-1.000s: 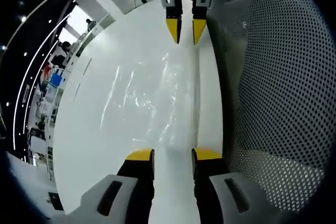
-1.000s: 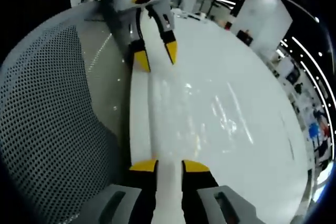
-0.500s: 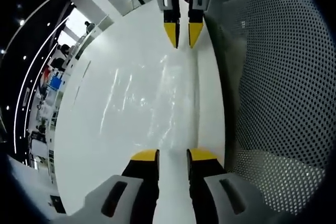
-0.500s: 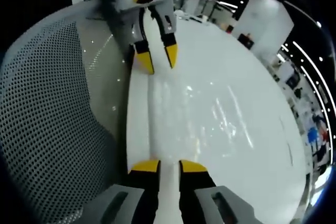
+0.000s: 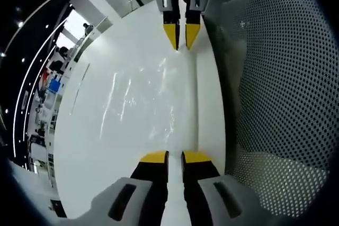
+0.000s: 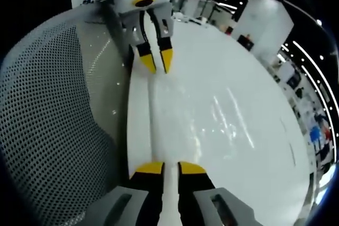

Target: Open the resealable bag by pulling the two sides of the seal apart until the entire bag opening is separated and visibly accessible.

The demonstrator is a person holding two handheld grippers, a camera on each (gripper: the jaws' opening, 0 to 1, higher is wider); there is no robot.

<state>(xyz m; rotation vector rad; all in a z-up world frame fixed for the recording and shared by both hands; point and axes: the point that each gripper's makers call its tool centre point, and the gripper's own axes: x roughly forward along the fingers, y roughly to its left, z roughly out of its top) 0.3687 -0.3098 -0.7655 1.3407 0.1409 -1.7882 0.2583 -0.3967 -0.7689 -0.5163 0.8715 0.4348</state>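
Note:
A clear resealable bag (image 5: 140,96) lies flat on the white table (image 5: 106,51), glinting in the light. Its seal edge (image 6: 153,120) runs as a thin strip from one gripper to the other. In the left gripper view my left gripper (image 5: 175,157) sits at the near end of that edge, jaws pinched to a narrow slit with the strip between them. My right gripper (image 5: 180,33) holds the far end there. The right gripper view has my right gripper (image 6: 170,169) closed on its end of the bag (image 6: 217,115) and the left gripper (image 6: 157,62) on the opposite end.
A grey perforated chair back (image 5: 275,78) stands close beside the bag's seal side, and the same chair back (image 6: 53,109) is in the right gripper view. Shelves and other furniture (image 5: 50,83) lie far beyond the table's edge.
Both grippers' jaws have narrowed step by step, from clearly apart to nearly touching on the bag's seal edge. The bag looks flatter and more stretched between them.

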